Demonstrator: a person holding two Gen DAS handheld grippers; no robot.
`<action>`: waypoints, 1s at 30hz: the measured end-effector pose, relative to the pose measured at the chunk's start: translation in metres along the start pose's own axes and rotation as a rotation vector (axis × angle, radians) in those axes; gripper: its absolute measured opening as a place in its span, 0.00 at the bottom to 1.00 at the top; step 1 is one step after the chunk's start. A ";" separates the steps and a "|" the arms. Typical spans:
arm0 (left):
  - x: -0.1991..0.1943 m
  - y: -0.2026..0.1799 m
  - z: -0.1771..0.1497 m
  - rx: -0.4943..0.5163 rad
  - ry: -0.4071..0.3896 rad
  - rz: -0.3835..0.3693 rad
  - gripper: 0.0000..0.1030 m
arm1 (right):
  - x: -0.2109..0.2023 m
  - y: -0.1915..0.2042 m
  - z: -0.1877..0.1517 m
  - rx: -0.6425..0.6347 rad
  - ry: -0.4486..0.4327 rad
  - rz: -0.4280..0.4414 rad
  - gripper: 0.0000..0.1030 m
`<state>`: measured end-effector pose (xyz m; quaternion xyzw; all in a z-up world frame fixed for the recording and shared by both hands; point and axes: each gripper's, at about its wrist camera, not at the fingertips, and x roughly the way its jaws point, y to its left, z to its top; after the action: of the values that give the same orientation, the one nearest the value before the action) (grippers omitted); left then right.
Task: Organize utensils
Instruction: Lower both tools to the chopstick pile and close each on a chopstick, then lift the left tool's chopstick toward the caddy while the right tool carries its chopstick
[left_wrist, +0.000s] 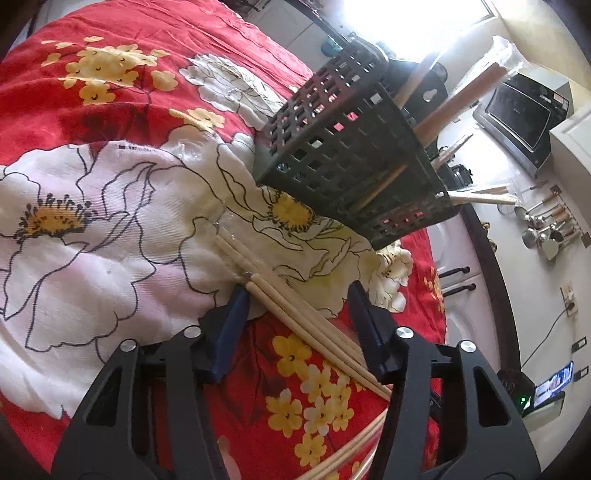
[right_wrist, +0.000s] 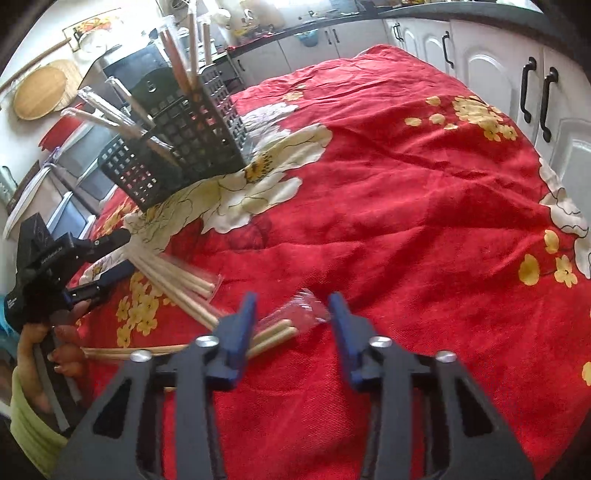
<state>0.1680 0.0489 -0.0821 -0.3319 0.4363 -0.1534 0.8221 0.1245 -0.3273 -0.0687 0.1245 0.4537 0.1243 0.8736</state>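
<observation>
A black lattice utensil basket (left_wrist: 343, 155) stands on the red floral cloth and holds several wooden sticks; it also shows in the right wrist view (right_wrist: 184, 144). My left gripper (left_wrist: 299, 299) is open, its jaws straddling a plastic-wrapped bundle of wooden chopsticks (left_wrist: 295, 306) lying on the cloth. The same bundle shows in the right wrist view (right_wrist: 170, 277), with the left gripper (right_wrist: 110, 254) around its far end. My right gripper (right_wrist: 293, 306) is open and empty, above another wrapped pair of chopsticks (right_wrist: 273, 330). More chopsticks (right_wrist: 133, 350) lie at the left.
The red floral cloth (right_wrist: 406, 206) covers the table. White cabinets with black handles (right_wrist: 535, 92) stand behind it. A black appliance (left_wrist: 517, 114) and hanging metal ladles (left_wrist: 546, 229) are on the counter side. A round wooden board (right_wrist: 38, 92) hangs on the wall.
</observation>
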 end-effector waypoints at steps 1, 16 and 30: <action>0.000 0.001 0.000 -0.004 -0.001 0.002 0.43 | 0.000 -0.001 0.000 0.004 0.000 0.000 0.24; -0.003 0.019 0.003 -0.059 -0.007 0.023 0.15 | -0.018 -0.004 0.009 0.002 -0.074 0.042 0.04; -0.032 0.011 0.003 -0.033 -0.064 -0.001 0.08 | -0.042 0.021 0.032 -0.072 -0.160 0.100 0.03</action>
<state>0.1519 0.0752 -0.0688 -0.3503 0.4123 -0.1358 0.8299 0.1255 -0.3250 -0.0115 0.1247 0.3709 0.1736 0.9037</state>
